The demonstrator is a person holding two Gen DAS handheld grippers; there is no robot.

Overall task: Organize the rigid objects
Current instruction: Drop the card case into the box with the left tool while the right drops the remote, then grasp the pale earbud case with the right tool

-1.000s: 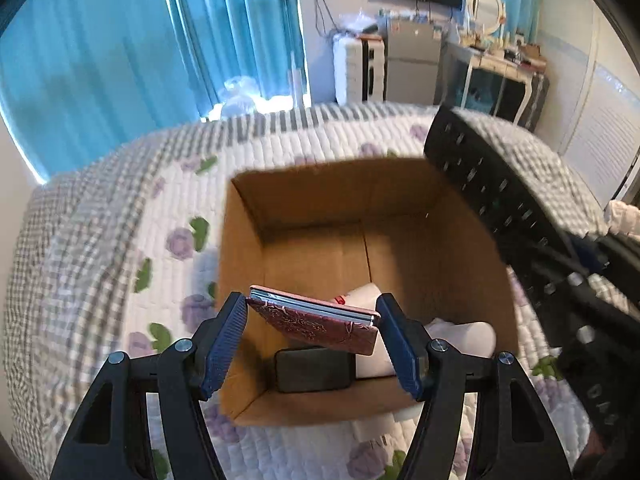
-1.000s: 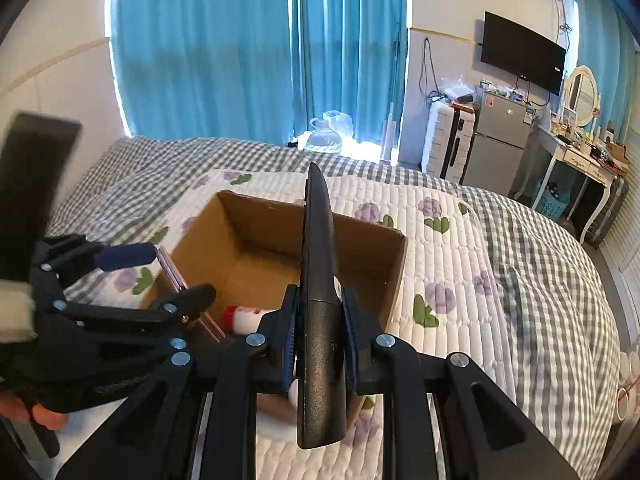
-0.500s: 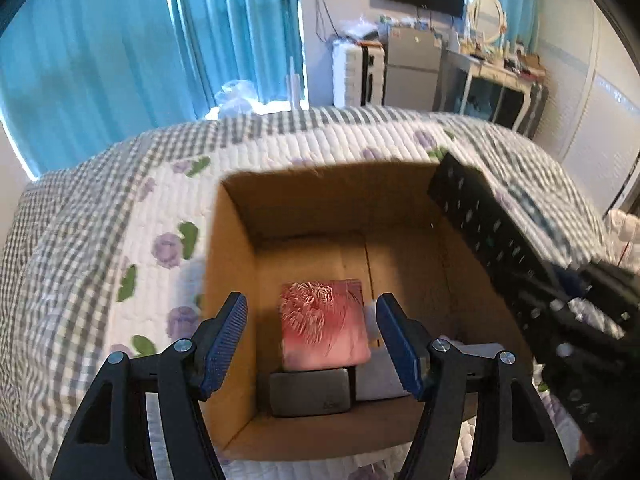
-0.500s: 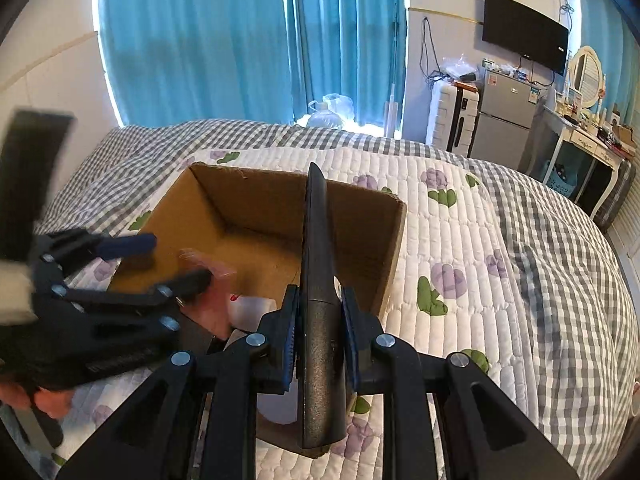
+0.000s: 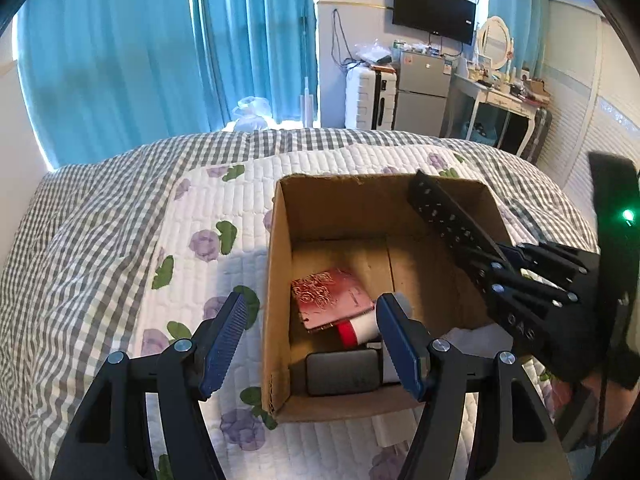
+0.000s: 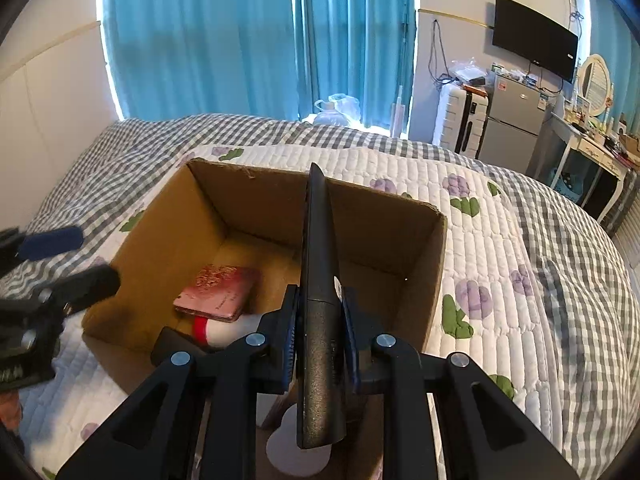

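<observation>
An open cardboard box (image 5: 276,280) (image 6: 160,248) stands on the quilted bed. Inside lie a red embossed booklet (image 5: 330,298) (image 6: 218,292), a white bottle with a red band (image 5: 360,328) (image 6: 216,328) and a black flat device (image 5: 342,372). My left gripper (image 5: 310,344) is open and empty, straddling the box's near left wall. My right gripper (image 6: 318,320) is shut on a black remote control (image 6: 320,280) (image 5: 448,216), held edge-up over the box's right side.
The bed has a white floral quilt (image 5: 208,220) over a grey checked cover (image 6: 560,216). White paper (image 5: 390,428) lies by the box's near edge. Blue curtains, a suitcase, a small fridge (image 5: 420,92) and a dressing table stand beyond the bed.
My left gripper let go of the red booklet, which dropped flat into the box, then drew back and left. My right gripper moved the remote further over the box.
</observation>
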